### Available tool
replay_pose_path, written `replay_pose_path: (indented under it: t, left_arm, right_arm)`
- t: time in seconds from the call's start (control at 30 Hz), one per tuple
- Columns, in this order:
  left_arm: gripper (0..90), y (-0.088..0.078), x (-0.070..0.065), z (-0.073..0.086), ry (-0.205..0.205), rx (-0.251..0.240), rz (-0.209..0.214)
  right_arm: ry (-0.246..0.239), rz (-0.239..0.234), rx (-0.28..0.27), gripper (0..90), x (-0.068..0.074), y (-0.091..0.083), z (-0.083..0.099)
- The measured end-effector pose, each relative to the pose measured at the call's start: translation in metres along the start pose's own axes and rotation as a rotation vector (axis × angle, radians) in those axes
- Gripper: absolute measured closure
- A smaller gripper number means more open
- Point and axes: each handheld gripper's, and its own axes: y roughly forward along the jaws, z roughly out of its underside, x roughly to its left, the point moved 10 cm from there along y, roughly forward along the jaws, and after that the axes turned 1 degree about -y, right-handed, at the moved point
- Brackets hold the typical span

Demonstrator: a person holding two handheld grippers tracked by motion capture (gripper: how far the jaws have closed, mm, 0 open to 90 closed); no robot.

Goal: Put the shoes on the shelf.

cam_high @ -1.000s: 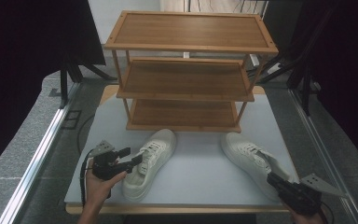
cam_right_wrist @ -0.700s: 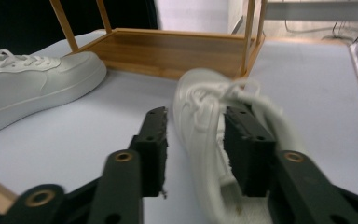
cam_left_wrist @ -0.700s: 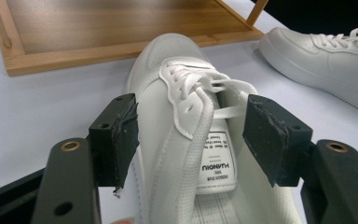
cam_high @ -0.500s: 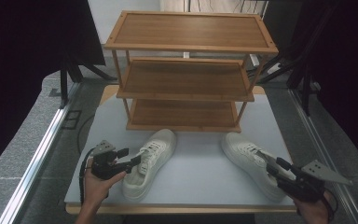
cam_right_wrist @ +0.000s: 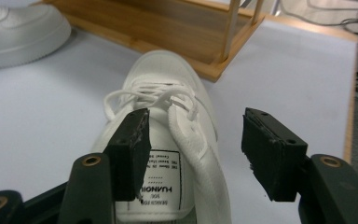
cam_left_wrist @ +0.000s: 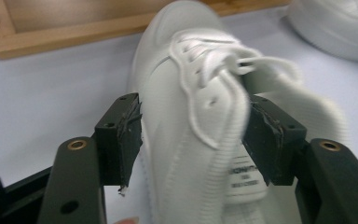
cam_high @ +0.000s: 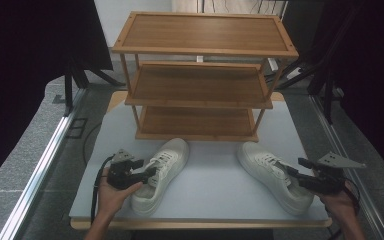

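Note:
Two white lace-up shoes lie on the pale table in front of a wooden rack. My left gripper (cam_high: 150, 175) has its jaws across the left shoe (cam_high: 167, 160). In the left gripper view my left gripper (cam_left_wrist: 193, 126) has just been closing: one pad touches the outer side of the left shoe (cam_left_wrist: 186, 93), the other its tongue. My right gripper (cam_high: 294, 169) hangs over the heel end of the right shoe (cam_high: 270, 170). In the right gripper view my right gripper (cam_right_wrist: 193, 135) has just been opening: one jaw is over the tongue of the right shoe (cam_right_wrist: 163, 74), the other clear beside it.
A three-shelf wooden rack (cam_high: 200, 85) stands at the back of the table (cam_high: 215, 185), its lowest shelf just beyond the shoes' toes. Bare tabletop lies between the shoes. Dark stands and cables flank the table; its right edge is near my right hand.
My right gripper has moved away from the table's front edge along the right shoe, and its jaws have spread wide. The left gripper stays at the left shoe.

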Motion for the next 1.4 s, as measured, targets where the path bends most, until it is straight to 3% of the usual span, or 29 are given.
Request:
replay_pose_path:
  t: [0.17, 0.3, 0.43, 0.5, 0.53, 0.7, 0.8, 0.97, 1.27, 1.4]
  left_arm:
    - [44.9, 0.009, 0.000, 0.002, 0.007, 0.021, -0.010]
    - [48.8, 0.011, -0.001, 0.000, 0.003, 0.013, 0.004]
    - [58.2, 0.013, -0.002, -0.002, -0.005, 0.016, 0.021]
    - [59.3, 0.013, -0.001, -0.001, -0.010, 0.019, 0.009]
    - [61.0, 0.013, -0.001, -0.002, -0.008, 0.020, 0.002]
    - [64.6, 0.014, 0.000, -0.002, -0.007, 0.021, -0.015]
    - [70.3, 0.013, 0.001, -0.002, -0.002, 0.015, -0.030]
    - [77.6, 0.012, 0.001, -0.003, 0.006, -0.019, -0.059]
    - [80.8, 0.011, -0.001, -0.004, 0.004, -0.055, -0.056]
    - [81.0, 0.008, -0.001, -0.004, -0.020, -0.072, -0.019]
  right_arm:
    - [-0.026, -0.058, 0.076, 43.0, -0.005, 0.025, 0.009]
    - [-0.035, -0.057, 0.094, 44.3, -0.009, 0.030, 0.011]
    - [-0.025, -0.137, 0.089, 46.4, -0.009, 0.038, 0.013]
    - [-0.037, -0.138, 0.097, 49.3, -0.009, 0.040, 0.015]
    - [-0.059, -0.105, 0.131, 53.7, -0.011, 0.046, 0.019]
    - [-0.040, -0.137, 0.093, 61.5, -0.012, 0.048, 0.017]
    - [-0.066, -0.119, 0.090, 70.5, -0.012, 0.048, 0.017]
    - [-0.059, -0.117, 0.075, 77.4, -0.014, 0.048, 0.018]
    - [-0.070, -0.102, 0.063, 80.9, -0.013, 0.047, 0.016]
    - [-0.059, -0.103, 0.044, 81.3, -0.009, 0.044, 0.014]
